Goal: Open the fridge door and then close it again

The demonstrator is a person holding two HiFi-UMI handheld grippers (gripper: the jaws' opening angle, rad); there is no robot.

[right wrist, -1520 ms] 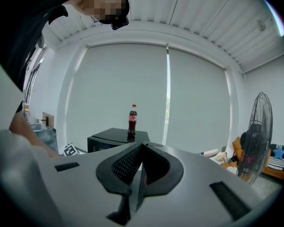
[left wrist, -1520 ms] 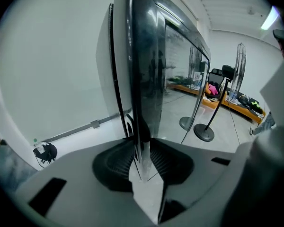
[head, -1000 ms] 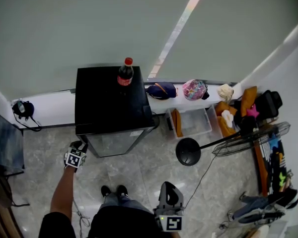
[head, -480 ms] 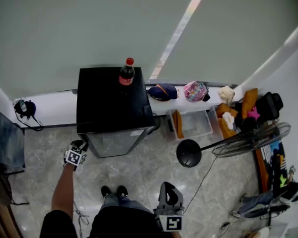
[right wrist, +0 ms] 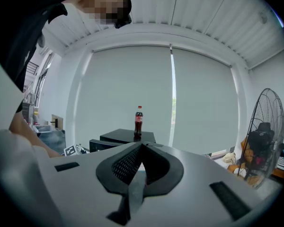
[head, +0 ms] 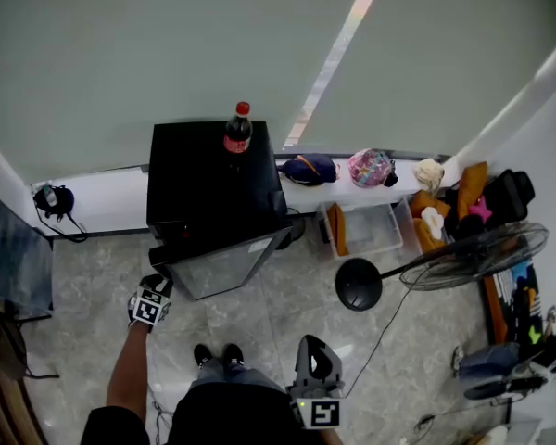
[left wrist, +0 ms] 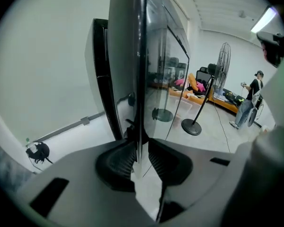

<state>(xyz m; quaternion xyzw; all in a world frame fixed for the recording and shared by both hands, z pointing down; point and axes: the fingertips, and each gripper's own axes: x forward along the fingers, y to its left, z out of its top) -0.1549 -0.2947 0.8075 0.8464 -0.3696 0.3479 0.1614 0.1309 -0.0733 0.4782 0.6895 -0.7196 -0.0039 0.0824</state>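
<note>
**Left gripper clamped on the edge of the fridge door**

The black fridge [head: 213, 179] stood on the floor [head: 259, 313] against the wall, with a red-capped bottle [head: 236, 130] upright on its top. The glass fridge door [head: 224, 265] was a little open on its left side. The left gripper [head: 157, 286] was at that free corner of the door. In the left gripper view its jaws were closed on the thin edge of the door, one pad on each side. The right gripper [head: 313, 349] was held low, close to the person's body and well apart from the fridge. Its jaws were together with nothing between them. A standing fan [head: 445, 267] was to the right of the fridge.
</note>
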